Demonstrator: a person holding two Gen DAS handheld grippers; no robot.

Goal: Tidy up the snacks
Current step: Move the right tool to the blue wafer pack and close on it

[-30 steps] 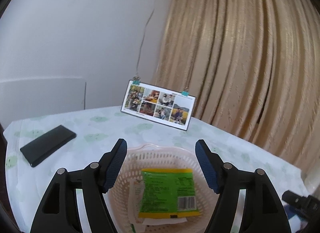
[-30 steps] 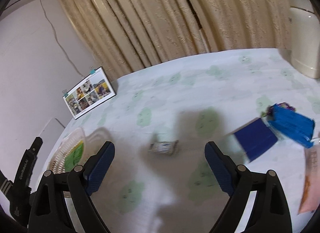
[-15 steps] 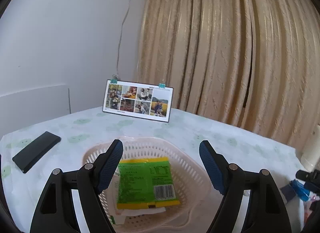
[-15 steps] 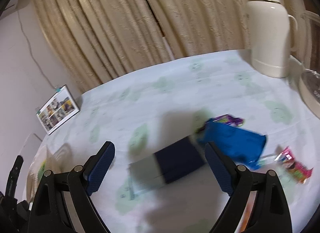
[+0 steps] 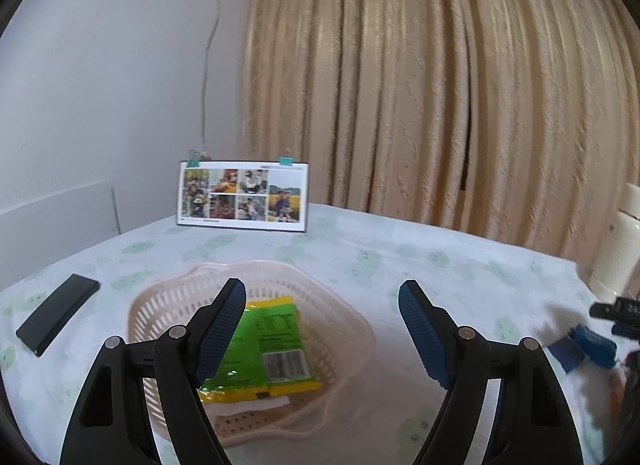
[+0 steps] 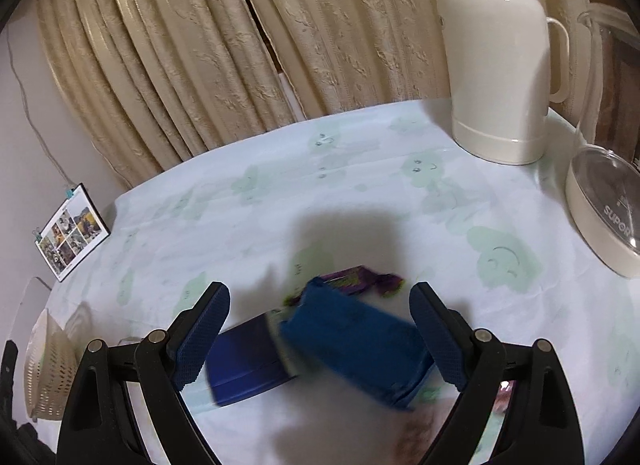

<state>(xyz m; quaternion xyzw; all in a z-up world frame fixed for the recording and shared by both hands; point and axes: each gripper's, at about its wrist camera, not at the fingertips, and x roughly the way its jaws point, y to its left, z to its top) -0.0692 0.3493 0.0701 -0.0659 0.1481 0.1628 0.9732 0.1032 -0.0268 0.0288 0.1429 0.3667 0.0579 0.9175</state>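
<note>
My right tongs (image 6: 320, 329) gape wide above the blurred blue snack pack (image 6: 356, 345), which lies on the table between their tips; my left tongs (image 5: 322, 325), equally spread, hang over the pink basket (image 5: 344, 317) holding a green packet (image 5: 272, 341)

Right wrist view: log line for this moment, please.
right gripper open over blue packet | left gripper open above basket | green packet inside

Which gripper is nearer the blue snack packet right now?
Right. The right gripper hangs open directly over the blue snack packet, which lies framed by its fingers. The left gripper is open above the basket, with the packet far off to its right.
</note>
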